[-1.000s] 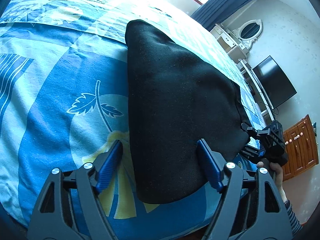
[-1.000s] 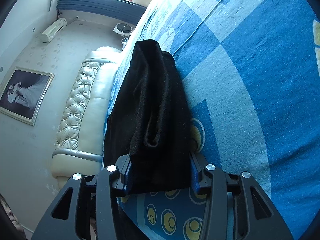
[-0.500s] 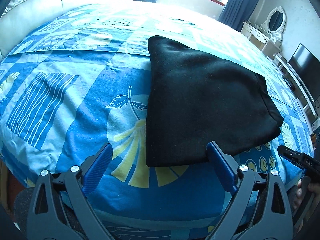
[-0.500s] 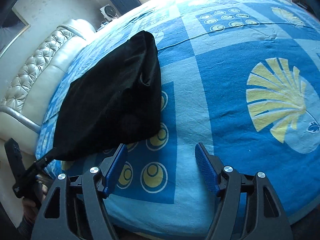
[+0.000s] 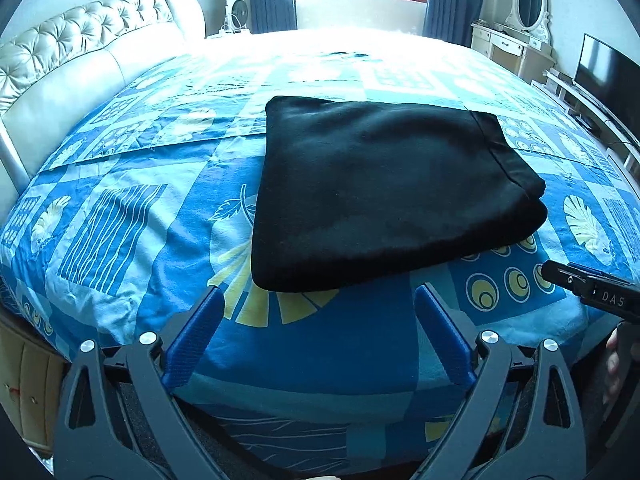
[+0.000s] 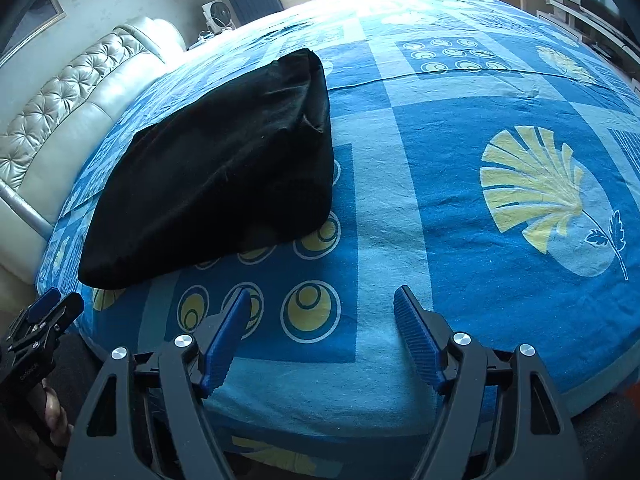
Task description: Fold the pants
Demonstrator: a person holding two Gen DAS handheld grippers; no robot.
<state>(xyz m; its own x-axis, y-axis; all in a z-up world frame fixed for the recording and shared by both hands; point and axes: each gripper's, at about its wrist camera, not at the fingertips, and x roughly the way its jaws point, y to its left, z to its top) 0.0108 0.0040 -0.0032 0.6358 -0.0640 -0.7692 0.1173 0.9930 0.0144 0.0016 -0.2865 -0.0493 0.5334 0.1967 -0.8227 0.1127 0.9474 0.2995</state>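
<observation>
The black pants (image 5: 380,192) lie folded into a thick rectangle on the blue patterned bedspread (image 5: 120,220), near the front edge of the bed. My left gripper (image 5: 318,292) hovers open just in front of their near edge, nothing between its blue pads. In the right wrist view the pants (image 6: 224,176) sit to the upper left of my right gripper (image 6: 323,291), whose jaws are opening over bare bedspread (image 6: 480,80) with nothing between them. Each gripper shows at the edge of the other's view: the right gripper (image 5: 580,284) and the left gripper (image 6: 44,320).
A tufted cream headboard (image 5: 80,60) runs along the left. A fan (image 5: 236,16) stands by the window, a dresser with an oval mirror (image 5: 516,40) and a TV (image 5: 608,76) at the right. The bed's front edge lies just under both grippers.
Both grippers let go of the pants, opened and drew back and up from them. The pants now rest on the bed; both views swung round to a level look across it.
</observation>
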